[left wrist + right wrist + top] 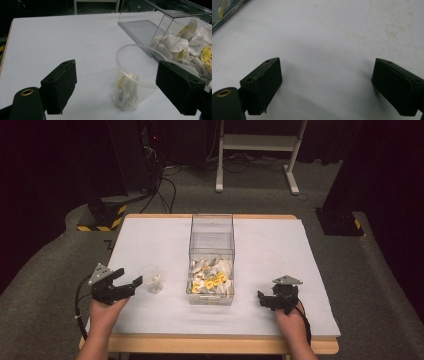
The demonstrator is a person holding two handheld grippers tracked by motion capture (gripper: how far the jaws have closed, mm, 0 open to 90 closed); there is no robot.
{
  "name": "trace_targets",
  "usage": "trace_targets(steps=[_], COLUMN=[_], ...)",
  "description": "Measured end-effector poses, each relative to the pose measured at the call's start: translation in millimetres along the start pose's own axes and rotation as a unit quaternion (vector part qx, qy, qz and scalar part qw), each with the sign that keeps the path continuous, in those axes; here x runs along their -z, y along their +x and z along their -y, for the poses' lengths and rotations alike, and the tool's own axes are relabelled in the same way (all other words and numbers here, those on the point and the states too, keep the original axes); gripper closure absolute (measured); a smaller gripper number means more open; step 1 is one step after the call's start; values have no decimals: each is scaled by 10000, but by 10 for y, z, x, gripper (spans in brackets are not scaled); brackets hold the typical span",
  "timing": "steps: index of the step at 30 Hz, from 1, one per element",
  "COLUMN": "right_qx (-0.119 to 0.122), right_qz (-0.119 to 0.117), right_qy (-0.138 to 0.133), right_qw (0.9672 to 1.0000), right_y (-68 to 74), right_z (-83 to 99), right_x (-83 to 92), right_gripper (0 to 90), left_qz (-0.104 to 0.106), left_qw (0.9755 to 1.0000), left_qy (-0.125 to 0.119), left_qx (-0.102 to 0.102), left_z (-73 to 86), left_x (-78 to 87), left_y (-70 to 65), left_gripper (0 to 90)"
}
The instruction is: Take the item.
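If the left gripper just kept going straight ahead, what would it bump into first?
Most likely the plastic cup: it stands right ahead, between the open jaws of the left gripper. The clear box lies beyond it.

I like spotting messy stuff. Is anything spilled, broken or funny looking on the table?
Nothing is spilled. The plastic cup stands upright with a tea bag inside, and the rest stay in the clear box. Only oddities: faint brownish stains on the white table, and one right gripper finger's pad looks chipped.
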State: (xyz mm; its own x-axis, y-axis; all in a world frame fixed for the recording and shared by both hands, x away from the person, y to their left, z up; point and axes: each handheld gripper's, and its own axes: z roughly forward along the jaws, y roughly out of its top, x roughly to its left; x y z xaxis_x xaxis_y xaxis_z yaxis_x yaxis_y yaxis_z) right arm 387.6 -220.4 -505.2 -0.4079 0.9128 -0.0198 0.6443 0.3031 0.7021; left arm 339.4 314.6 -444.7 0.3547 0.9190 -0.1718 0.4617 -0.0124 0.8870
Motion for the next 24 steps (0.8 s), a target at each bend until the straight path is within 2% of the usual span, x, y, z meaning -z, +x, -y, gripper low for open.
trace_targets(steps=[1,2,5,14,21,24], right_qx=[0,0,0,0,0,0], right_qz=[1,1,0,1,2,1], right_qy=[-1,0,1,1,0,0], right_qw=[10000,10000,10000,10000,10000,10000], right_y=[0,0,0,0,1,1], right_z=[0,0,0,0,0,0], right_x=[0,0,0,0,0,0], right_gripper=[95,95,95,95,95,95], left_qz=[-19,-46,-81,-164,-280,-371], left_qw=[10000,9997,9996,9976,9927,9900], left_qy=[-55,143,210,665,1165,1335], left_qx=[66,-190,-173,-88,-161,-268], left_z=[13,21,71,277,429,495], left_x=[-5,27,30,-52,-175,-214], left_y=[4,57,101,199,219,220], left_gripper=[174,173,175,177,176,175])
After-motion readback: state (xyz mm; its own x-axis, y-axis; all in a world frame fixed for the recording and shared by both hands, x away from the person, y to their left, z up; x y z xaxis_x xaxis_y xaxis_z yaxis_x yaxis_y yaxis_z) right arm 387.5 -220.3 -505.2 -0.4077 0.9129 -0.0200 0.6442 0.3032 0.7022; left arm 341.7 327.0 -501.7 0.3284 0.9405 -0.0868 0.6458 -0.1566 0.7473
